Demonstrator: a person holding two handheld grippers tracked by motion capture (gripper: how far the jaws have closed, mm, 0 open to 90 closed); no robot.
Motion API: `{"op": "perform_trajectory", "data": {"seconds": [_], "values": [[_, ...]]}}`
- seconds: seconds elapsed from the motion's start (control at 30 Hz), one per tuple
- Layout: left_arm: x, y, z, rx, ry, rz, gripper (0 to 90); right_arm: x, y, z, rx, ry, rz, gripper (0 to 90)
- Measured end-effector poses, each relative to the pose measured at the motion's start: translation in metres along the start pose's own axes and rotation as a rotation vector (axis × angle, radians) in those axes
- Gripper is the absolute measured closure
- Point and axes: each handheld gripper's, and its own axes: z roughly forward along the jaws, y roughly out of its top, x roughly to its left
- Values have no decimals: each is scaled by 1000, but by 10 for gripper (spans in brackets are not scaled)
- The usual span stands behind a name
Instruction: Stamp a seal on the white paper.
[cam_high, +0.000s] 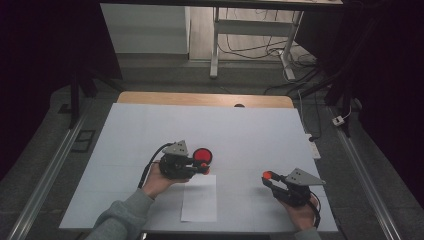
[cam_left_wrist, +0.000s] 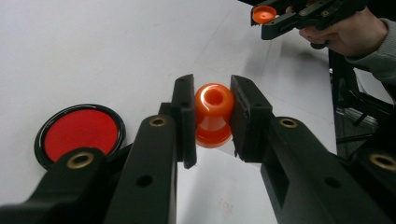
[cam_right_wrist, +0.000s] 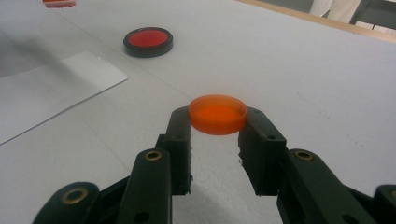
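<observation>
High view places the red disc (cam_high: 202, 155), a round red piece in a black rim, flat on the white table (cam_high: 260, 135), and everything else can be read from it. The left gripper (cam_high: 204, 168) sits just beside the disc on the person's side, its 2 jaws pinching an orange knob-shaped piece (cam_left_wrist: 213, 114) by its rounded head. The left gripper view shows that piece upright, hollow end up, its flared base low near the table, though whether it touches cannot be told. Holding it by the head probably leaves the top opening free to receive something. The right gripper (cam_high: 269, 176) is well apart from the disc, toward the person's right, jaws closed on the rim of a shallow orange cap (cam_right_wrist: 217, 113), kept level and raised off the surface. A white paper sheet (cam_high: 200, 198) lies near the disc, toward the person. The cap may be meant for the knob, but that is a guess.
</observation>
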Motion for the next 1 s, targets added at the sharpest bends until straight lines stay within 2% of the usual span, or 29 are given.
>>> {"op": "perform_trajectory", "data": {"seconds": [0.2, 0.4, 1.0], "values": [[-3, 0, 0, -1, -5, 5, 720, 0, 0, 0, 1, 0, -1, 644], [-8, -4, 0, -1, -15, -7, 720, 0, 0, 1, 2, 0, 1, 644], [-18, -17, 6, 36, -20, -6, 719, 1, -1, 1, 4, -5, 1, 644]]}}
